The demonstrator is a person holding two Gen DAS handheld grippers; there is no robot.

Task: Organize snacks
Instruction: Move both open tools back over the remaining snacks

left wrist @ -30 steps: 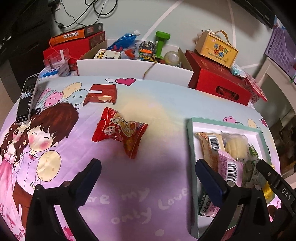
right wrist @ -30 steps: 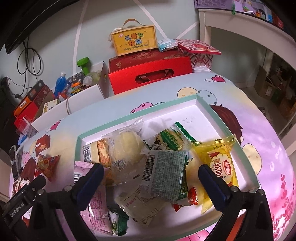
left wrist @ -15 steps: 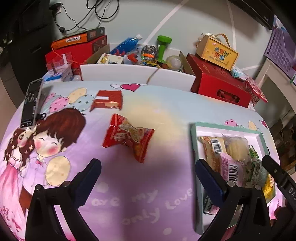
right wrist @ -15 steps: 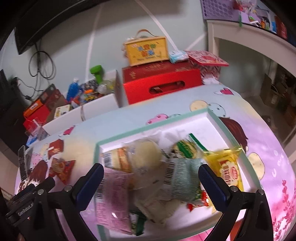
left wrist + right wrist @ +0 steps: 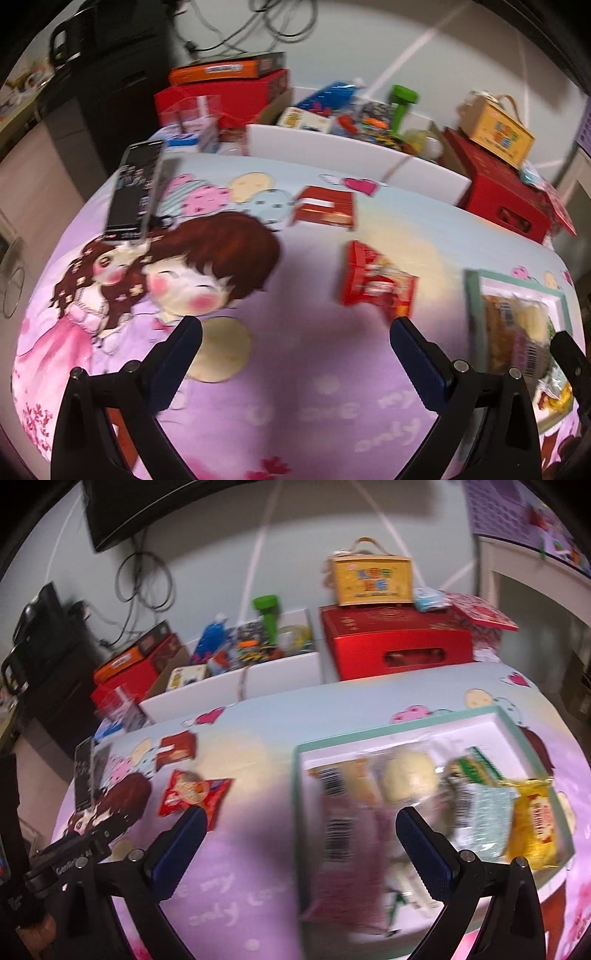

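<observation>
Snacks lie in two groups on a cartoon-print tablecloth (image 5: 295, 387): most are already gathered in a shallow white tray with a green rim (image 5: 295, 775), while two red packets lie loose outside it, presumably awaiting collection. The nearer loose item, a crinkled red snack bag (image 5: 376, 284), lies to the left of the tray; a flatter red wafer packet (image 5: 325, 210) lies beyond it, near the table's far edge. The left gripper (image 5: 295, 332) is spread wide and holds nothing, its blue-padded jaws hovering above the cloth with the snack bag just ahead and to the right, a position suited to closing on that bag. The right gripper (image 5: 299, 819) is likewise wide open and empty, poised over the tray's left rim, where a pink barcoded wrapper (image 5: 340, 849), a pale round bun (image 5: 406, 779) and a yellow packet (image 5: 535, 827) overlap in a loose heap. Both views are motion-blurred, so fine print cannot be read. A phone (image 5: 136, 192) is propped upright at the table's left edge. Behind the table stand a white carton (image 5: 236, 686) of mixed goods, a red gift box (image 5: 399, 646) bearing a yellow handled box (image 5: 369, 579), further red and orange boxes, and cables hanging down a pale wall.
</observation>
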